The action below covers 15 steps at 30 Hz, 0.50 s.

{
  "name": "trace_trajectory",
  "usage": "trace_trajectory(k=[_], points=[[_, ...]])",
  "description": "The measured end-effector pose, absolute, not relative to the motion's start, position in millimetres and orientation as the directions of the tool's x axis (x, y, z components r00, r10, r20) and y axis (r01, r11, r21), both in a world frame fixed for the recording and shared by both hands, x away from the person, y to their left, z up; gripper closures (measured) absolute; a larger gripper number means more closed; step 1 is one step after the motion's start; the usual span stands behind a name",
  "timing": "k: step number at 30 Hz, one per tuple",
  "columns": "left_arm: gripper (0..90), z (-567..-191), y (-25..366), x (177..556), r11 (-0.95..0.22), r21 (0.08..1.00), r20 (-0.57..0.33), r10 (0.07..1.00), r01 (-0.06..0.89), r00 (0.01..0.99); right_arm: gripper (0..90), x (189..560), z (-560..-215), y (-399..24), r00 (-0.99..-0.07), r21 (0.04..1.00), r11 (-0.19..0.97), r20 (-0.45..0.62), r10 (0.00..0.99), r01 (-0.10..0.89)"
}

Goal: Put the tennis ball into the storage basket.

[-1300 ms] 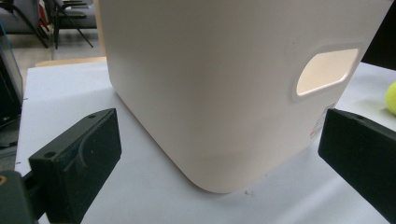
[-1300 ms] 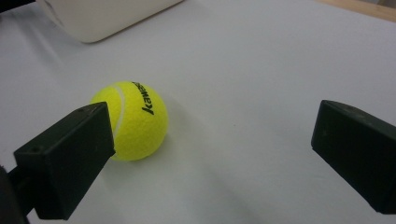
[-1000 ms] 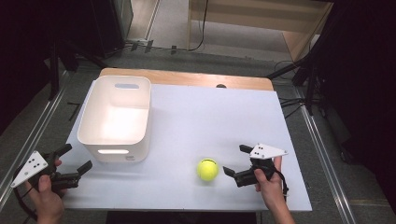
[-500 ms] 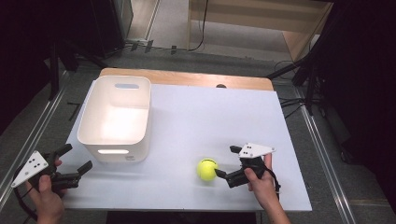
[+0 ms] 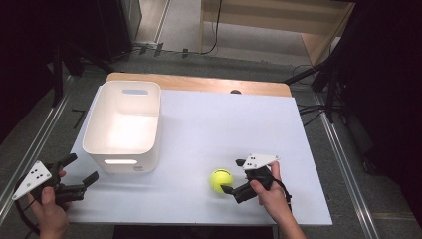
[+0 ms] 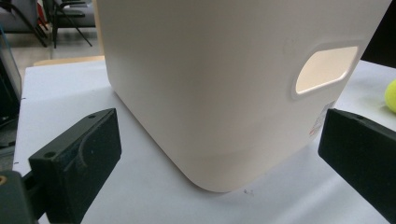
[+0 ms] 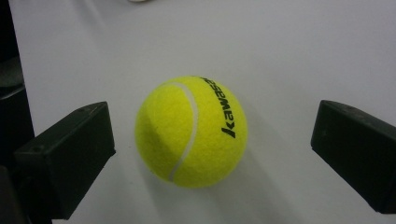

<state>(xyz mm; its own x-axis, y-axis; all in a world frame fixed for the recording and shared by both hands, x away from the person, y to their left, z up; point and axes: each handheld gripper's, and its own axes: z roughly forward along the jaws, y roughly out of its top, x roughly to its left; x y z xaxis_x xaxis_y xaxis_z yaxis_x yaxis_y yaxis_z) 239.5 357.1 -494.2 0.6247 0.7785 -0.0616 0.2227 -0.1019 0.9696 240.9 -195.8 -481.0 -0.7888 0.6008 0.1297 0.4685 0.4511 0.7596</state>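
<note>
A yellow tennis ball (image 5: 221,180) (image 7: 191,131) lies on the white table (image 5: 209,129) near its front edge. My right gripper (image 5: 234,176) (image 7: 205,149) is open just right of the ball, its two black jaws standing wide on either side without touching it. A white plastic bin (image 5: 124,124) (image 6: 224,84) with handle cut-outs stands at the table's left. At the front left corner my left gripper (image 5: 82,169) (image 6: 219,158) is open, facing the bin's near corner with nothing between its jaws.
A wooden strip (image 5: 199,83) runs along the table's far edge. Metal rails (image 5: 343,159) flank the table on both sides. Cables and dark stands (image 5: 318,74) lie on the floor behind. The ball's edge (image 6: 391,95) peeks past the bin in the left gripper view.
My right gripper has moved left toward the ball, so its open jaws now straddle it. The left gripper, bin and ball have stayed put.
</note>
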Motion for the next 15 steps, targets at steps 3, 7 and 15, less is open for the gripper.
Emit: trace_trajectory(k=[3,7,15], points=[[0.0,-494.2,357.2,239.4,-0.102,0.970,-0.062,0.779,0.223,0.624,0.0,241.5,-482.2,-193.4,-0.789,0.751,0.461,0.129,0.601,0.473],[0.0,-494.2,357.1,239.5,-0.103,0.970,-0.061,0.778,0.222,0.625,0.0,242.4,-483.9,-189.2,-0.795,0.734,0.480,0.132,0.592,0.480],[0.0,-494.2,357.1,239.5,-0.105,0.969,-0.060,0.777,0.222,0.626,12.6,244.2,-486.9,-183.1,-0.787,0.721,0.493,0.118,0.606,0.488]])
